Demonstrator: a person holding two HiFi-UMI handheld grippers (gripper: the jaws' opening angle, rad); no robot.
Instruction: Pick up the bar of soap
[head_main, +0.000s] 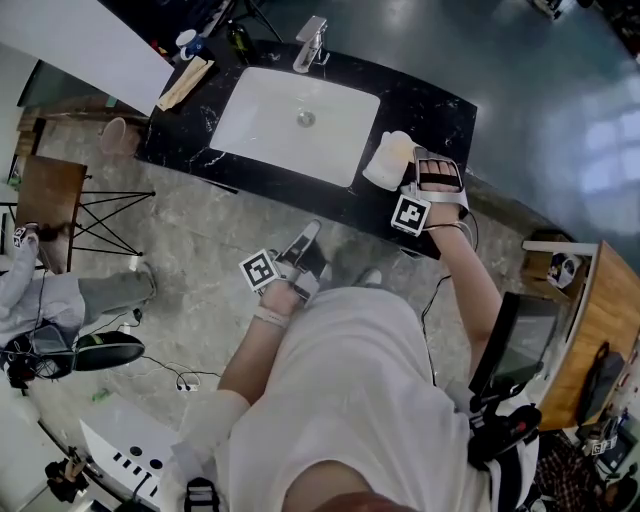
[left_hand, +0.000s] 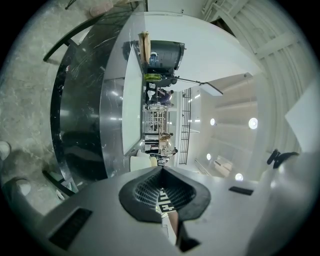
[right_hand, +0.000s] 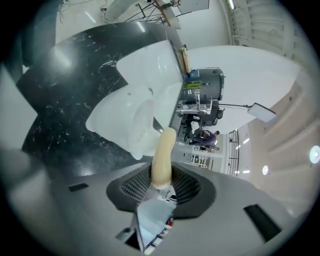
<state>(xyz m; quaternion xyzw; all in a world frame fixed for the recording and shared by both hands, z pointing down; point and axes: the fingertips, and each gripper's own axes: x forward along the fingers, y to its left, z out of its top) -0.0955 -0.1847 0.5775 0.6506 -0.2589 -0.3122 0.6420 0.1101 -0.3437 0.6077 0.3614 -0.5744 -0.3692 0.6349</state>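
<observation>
A cream bar of soap (right_hand: 162, 152) stands on end between the jaws of my right gripper (right_hand: 161, 184), which is shut on it. Just beyond the soap lies a white soap dish (right_hand: 125, 117) on the black marble counter (right_hand: 65, 95). In the head view the right gripper (head_main: 437, 180) hovers over the counter's near right end, beside the soap dish (head_main: 388, 160); the soap itself is hidden there. My left gripper (head_main: 298, 258) hangs below the counter's front edge, over the floor. In the left gripper view its pads (left_hand: 161, 192) meet with nothing between them.
A white sink basin (head_main: 260, 130) with a chrome faucet (head_main: 311, 42) fills the counter's middle. A tan cloth (head_main: 185, 83) and bottles (head_main: 238, 40) sit at the far left end. A folding stand (head_main: 105, 215) stands left; a wooden desk (head_main: 590, 320) stands right.
</observation>
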